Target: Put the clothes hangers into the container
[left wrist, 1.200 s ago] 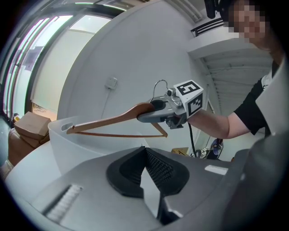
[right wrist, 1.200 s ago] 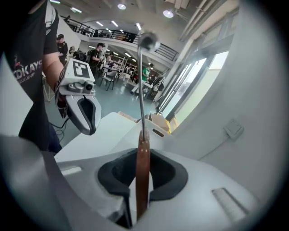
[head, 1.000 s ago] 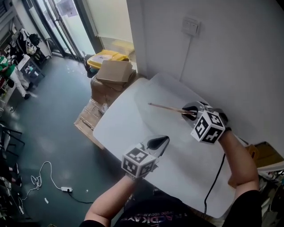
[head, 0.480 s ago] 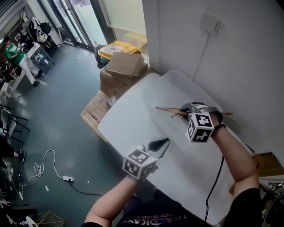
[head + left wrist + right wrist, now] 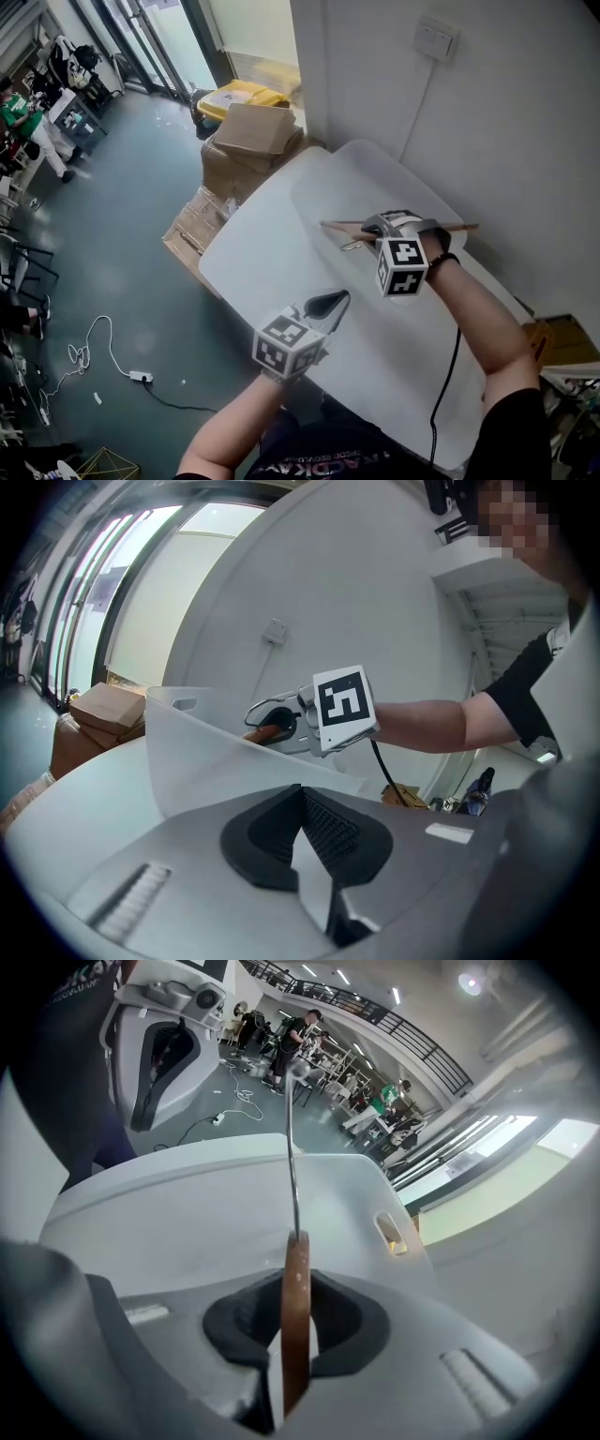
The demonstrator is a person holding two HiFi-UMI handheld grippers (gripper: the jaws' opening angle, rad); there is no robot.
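Note:
A wooden clothes hanger point(image 5: 450, 226) with a metal hook point(image 5: 352, 246) hangs level over the translucent white container point(image 5: 319, 178) at the far side of the white table point(image 5: 253, 253). My right gripper point(image 5: 375, 230) is shut on the hanger's wooden bar. In the right gripper view the bar point(image 5: 295, 1316) stands on edge between the pads and the hook wire point(image 5: 292, 1166) runs straight ahead. My left gripper point(image 5: 339, 298) stays near the table's front edge, shut on nothing. In the left gripper view its pads point(image 5: 323, 822) meet, and the container wall point(image 5: 216, 752) stands just beyond.
The wall point(image 5: 525, 141) with a switch point(image 5: 436, 37) runs close behind the container. Stacked cardboard boxes point(image 5: 248, 141) and a yellow bin point(image 5: 234, 94) sit on the floor past the table's left corner. A black cable point(image 5: 450, 375) trails from my right gripper.
My right gripper has turned and shifted a little left with the hanger, so the bar now sticks out on both sides of it. The left gripper has barely moved.

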